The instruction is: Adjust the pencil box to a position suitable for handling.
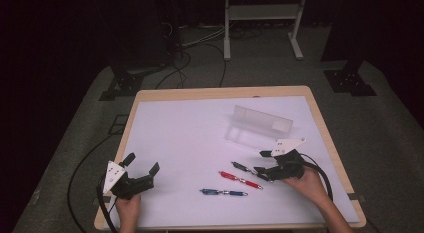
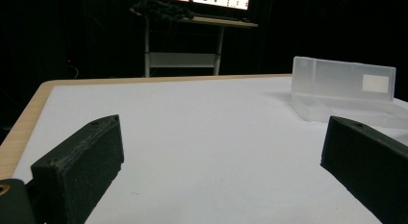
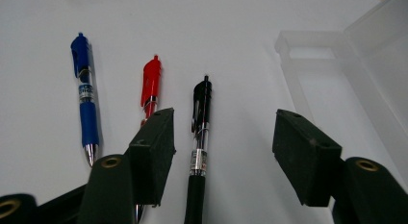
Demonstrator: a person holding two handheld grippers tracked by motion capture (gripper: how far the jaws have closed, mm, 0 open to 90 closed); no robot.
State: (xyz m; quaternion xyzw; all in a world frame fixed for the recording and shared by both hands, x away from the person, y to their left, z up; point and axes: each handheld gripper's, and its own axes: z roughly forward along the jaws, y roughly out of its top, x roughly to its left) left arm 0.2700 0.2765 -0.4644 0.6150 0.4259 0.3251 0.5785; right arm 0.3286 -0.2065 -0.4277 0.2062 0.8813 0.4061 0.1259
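Three pens lie side by side on the white sheet: a black pen (image 1: 245,167), a red pen (image 1: 240,179) and a blue pen (image 1: 223,192). My right gripper (image 1: 261,163) hovers low over their right ends. In the right gripper view its jaws (image 3: 223,120) stand apart astride the black pen (image 3: 201,132), and the pads are clear of it. The red pen (image 3: 151,84) runs partly under the left jaw, with the blue pen (image 3: 85,104) farther left. My left gripper (image 1: 142,163) rests at the near left, open (image 2: 221,137), with nothing between its jaws.
A clear plastic box (image 1: 257,124) with its lid up lies behind the pens, right of centre (image 2: 341,84) (image 3: 365,65). The wooden table rim (image 1: 220,93) frames the white sheet. Cables trail from both grippers off the near edge. A metal stand is on the floor beyond.
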